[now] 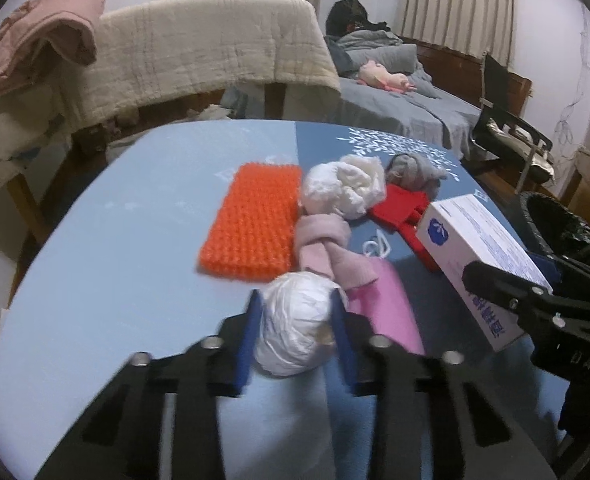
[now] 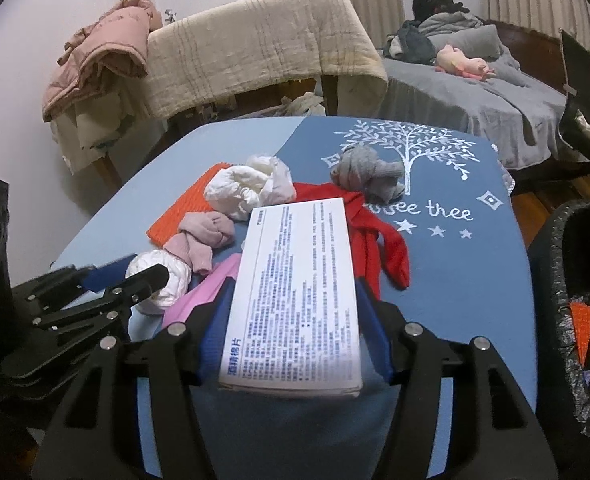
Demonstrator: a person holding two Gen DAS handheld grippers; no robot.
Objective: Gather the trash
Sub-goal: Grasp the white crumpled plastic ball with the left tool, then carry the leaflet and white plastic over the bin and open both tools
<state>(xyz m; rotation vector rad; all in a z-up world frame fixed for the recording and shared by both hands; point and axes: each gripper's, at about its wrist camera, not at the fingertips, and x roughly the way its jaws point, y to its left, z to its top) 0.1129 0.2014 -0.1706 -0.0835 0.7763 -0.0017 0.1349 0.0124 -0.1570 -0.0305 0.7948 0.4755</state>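
Observation:
A crumpled white paper ball [image 1: 295, 328] lies on the blue tablecloth [image 1: 115, 280] near the front edge. My left gripper [image 1: 297, 300] is shut on it, one blue pad against each side; the right wrist view shows this same ball [image 2: 163, 280] at the lower left. My right gripper [image 2: 295, 292] is shut on a white printed box [image 2: 299, 280], held just above the table. The box [image 1: 479, 240] also shows at the right of the left wrist view. A black bag-lined bin [image 2: 567, 280] stands off the table's right edge.
On the table lie an orange knit cloth [image 1: 251, 224], a bigger white crumpled wad [image 1: 343, 188], a knotted pink sock [image 1: 327, 248], a grey knotted sock [image 1: 413, 168], red socks [image 1: 399, 204] and a pink flat piece [image 1: 391, 304]. A draped chair and a bed stand behind.

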